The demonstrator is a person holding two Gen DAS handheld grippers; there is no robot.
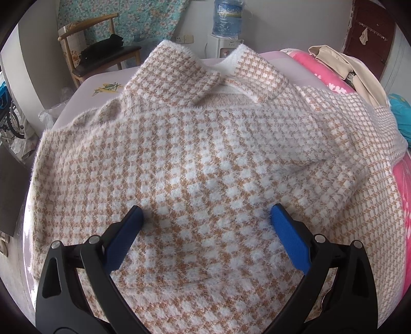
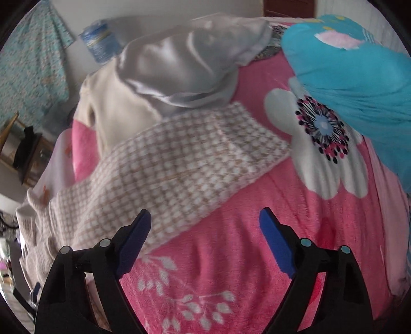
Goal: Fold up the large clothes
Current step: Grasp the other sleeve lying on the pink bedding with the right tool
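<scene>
One fuzzy houndstooth sweater (image 1: 195, 159), tan and white, lies spread flat over a pale lilac table (image 1: 102, 79), its collar at twelve o'clock in the left wrist view and one sleeve folded across the body toward three o'clock. The left gripper (image 1: 206, 218) hangs over the sweater's lower body with its two blue pads wide apart and nothing between them but the knit lying below. At twelve o'clock stands one water dispenser (image 1: 222, 47) carrying one blue water bottle (image 1: 228, 18), the only container in sight; whether it holds water cannot be told. At ten o'clock one wooden chair (image 1: 102, 54) bears a dark bundle of cloth (image 1: 102, 46). In the right wrist view, which is blurred, the right gripper (image 2: 205, 231) is also spread open, holding nothing, above one pink flowered blanket (image 2: 257, 257). The sweater's other sleeve (image 2: 179, 164) stretches from eight o'clock toward the centre. One grey satin garment (image 2: 179, 64) and one cream garment (image 2: 108, 108) lie at eleven o'clock, one turquoise blanket (image 2: 354, 77) at two o'clock.
</scene>
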